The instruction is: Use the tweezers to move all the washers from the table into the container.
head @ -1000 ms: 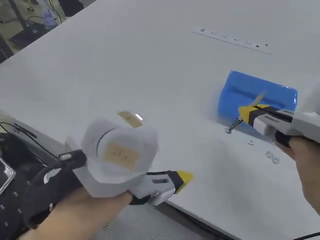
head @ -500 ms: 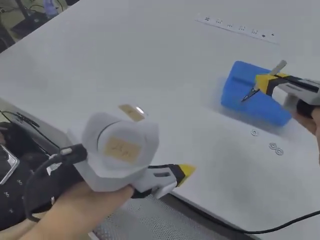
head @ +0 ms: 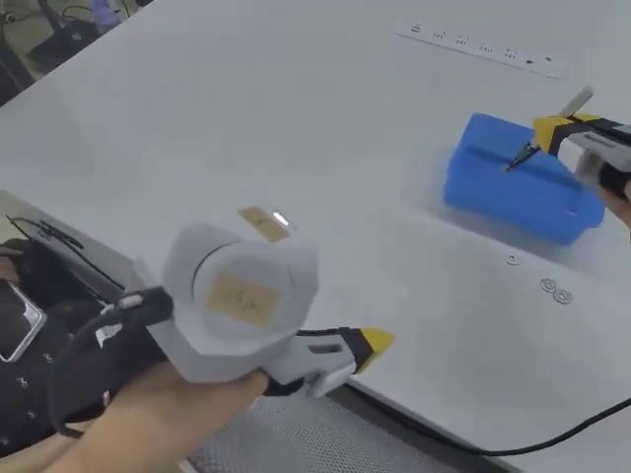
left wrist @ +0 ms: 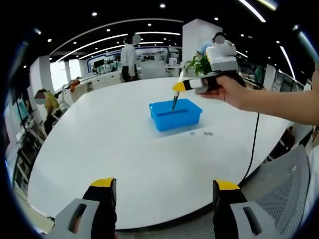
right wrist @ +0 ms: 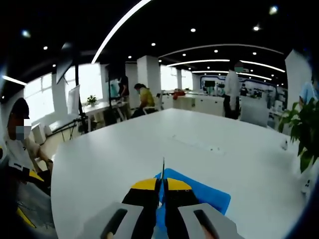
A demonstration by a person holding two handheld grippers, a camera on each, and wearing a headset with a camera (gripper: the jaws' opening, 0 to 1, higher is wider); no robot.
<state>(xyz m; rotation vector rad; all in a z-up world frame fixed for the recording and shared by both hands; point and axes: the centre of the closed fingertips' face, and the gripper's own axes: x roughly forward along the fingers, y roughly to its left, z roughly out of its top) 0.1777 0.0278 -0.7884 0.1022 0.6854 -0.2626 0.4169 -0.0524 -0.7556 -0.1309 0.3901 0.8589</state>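
The right gripper (head: 557, 126) has been lifted away from the tabletop (head: 246, 128) since a second ago. The tweezers (head: 523, 153) it carries were then pointed down at the surface by the near wall of the container; their tips are now held above the open blue container (head: 513, 187). The right jaws are pressed almost together on the tweezers, which are seen in the right gripper view as a thin blade standing out between the yellow tips. Whether a washer is pinched in the tweezer tips cannot be told.

Three washers (head: 548, 285) are left lying flat on the tabletop between the container and the near edge. One is set just in front of the container, and two lie close together a little nearer the edge.

The left gripper (left wrist: 164, 186) is held low at the near edge of the tabletop, well apart from the container. Its jaws are spread wide and nothing is gripped between them. A white power strip (head: 480, 47) is laid beyond the container.
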